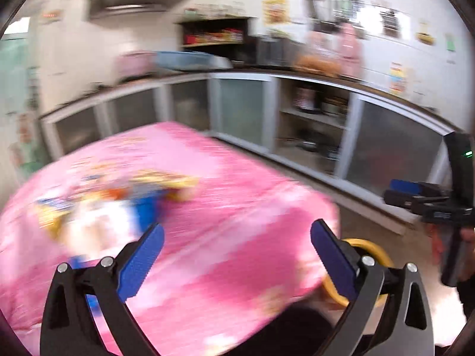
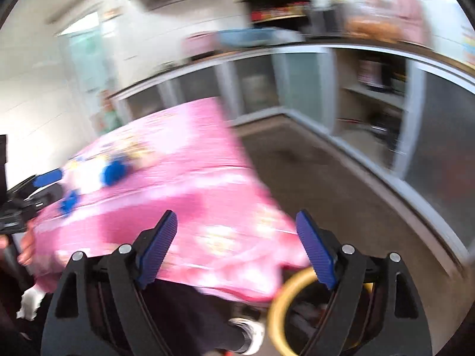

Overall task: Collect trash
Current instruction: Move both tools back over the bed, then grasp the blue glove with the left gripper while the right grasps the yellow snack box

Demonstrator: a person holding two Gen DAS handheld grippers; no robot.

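Both views are smeared by motion. A table under a pink printed cloth point(image 1: 237, 195) fills the middle. On its left part lies a blurred heap of blue, white and yellow wrappers point(image 1: 98, 204), which the right wrist view shows as wrappers point(image 2: 101, 172) at the far left. My left gripper point(image 1: 237, 237) hangs open above the cloth with nothing between its blue pads. Over the table's near edge point(image 2: 225, 270), my right gripper point(image 2: 236, 225) is open and empty too. A yellow-rimmed round container point(image 1: 371, 249) sits below the table's corner, and its rim point(image 2: 279, 305) shows under the right gripper.
L-shaped kitchen counters with frosted cabinet doors point(image 1: 240, 109) run behind the table, with an open shelf of pots point(image 1: 314, 118). Brown floor point(image 2: 326, 184) lies between table and cabinets. A person's dark trouser leg and white shoe point(image 2: 252, 335) are below.
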